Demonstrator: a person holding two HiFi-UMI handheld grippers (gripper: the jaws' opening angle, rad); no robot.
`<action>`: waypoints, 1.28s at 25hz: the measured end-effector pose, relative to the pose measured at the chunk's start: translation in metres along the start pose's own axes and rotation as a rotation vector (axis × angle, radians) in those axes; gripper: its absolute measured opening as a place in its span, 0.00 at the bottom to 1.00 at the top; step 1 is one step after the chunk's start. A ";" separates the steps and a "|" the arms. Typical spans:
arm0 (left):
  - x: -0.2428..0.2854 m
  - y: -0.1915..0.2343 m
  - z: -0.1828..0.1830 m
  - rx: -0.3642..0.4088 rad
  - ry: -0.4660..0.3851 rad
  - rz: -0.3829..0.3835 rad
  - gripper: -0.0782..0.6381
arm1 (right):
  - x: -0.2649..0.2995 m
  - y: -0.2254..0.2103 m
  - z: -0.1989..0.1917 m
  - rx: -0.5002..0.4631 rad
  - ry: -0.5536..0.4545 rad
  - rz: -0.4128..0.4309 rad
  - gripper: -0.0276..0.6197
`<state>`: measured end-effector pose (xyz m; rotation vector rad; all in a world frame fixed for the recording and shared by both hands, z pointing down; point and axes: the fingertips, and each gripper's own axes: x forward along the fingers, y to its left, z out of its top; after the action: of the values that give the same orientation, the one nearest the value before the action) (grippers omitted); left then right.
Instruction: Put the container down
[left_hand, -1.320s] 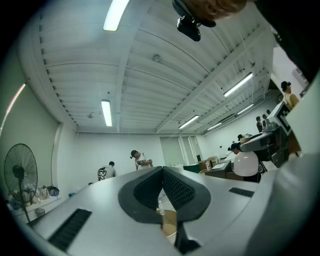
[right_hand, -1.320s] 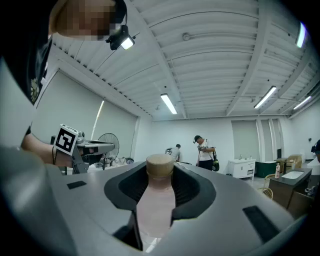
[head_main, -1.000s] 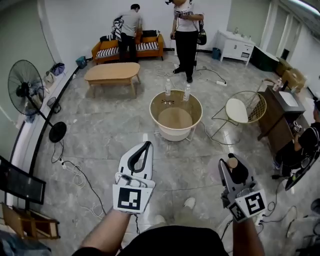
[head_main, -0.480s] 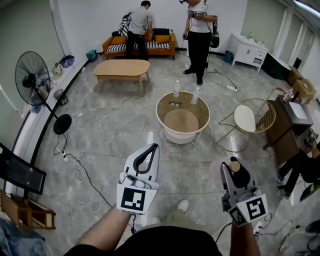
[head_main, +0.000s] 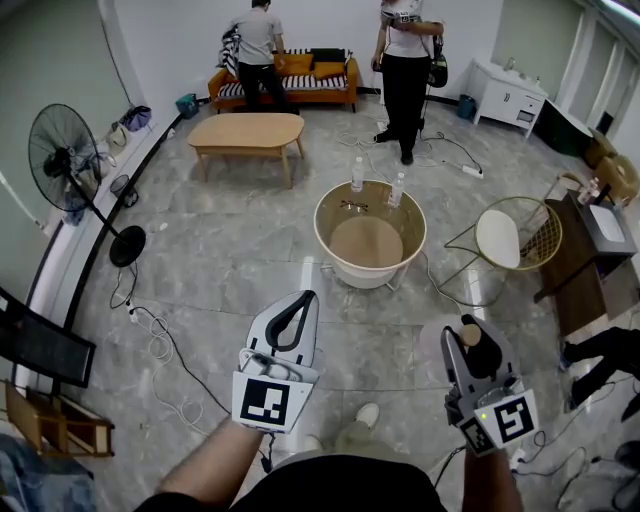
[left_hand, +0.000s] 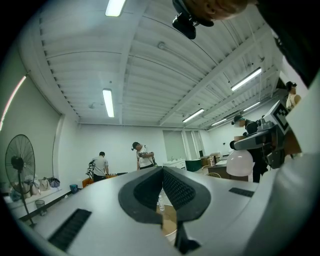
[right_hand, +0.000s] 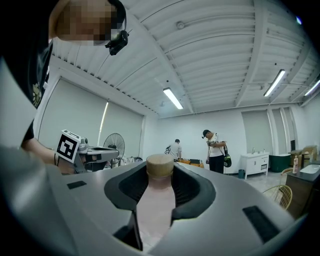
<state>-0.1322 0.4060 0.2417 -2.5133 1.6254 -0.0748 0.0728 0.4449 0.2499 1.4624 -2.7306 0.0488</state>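
Grey marble floor (head_main: 220, 260), round cream tub (head_main: 345, 272) ahead. Left gripper (left_hand: 162, 172): jaws pressed together, empty. Right gripper (right_hand: 160, 175) pinches pale pink cork-capped container (right_hand: 155, 210) above floor, short of tub. Two clear plastic bottles (head_main: 357, 175) on tub rim.

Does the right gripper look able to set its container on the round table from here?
Probably not yet: the right gripper, shut on the container, hangs well short of the round table; only open floor between.
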 end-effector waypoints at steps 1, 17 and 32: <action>0.004 0.001 -0.002 -0.001 0.003 0.000 0.13 | 0.004 -0.003 0.000 0.005 0.000 0.002 0.27; 0.052 0.009 -0.021 -0.011 0.028 0.002 0.13 | 0.037 -0.043 -0.005 0.041 0.007 0.006 0.27; 0.107 -0.006 -0.012 -0.019 0.043 0.020 0.13 | 0.052 -0.100 -0.003 0.050 -0.009 0.045 0.27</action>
<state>-0.0837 0.3100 0.2508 -2.5255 1.6753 -0.1130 0.1271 0.3467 0.2563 1.4161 -2.7895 0.1125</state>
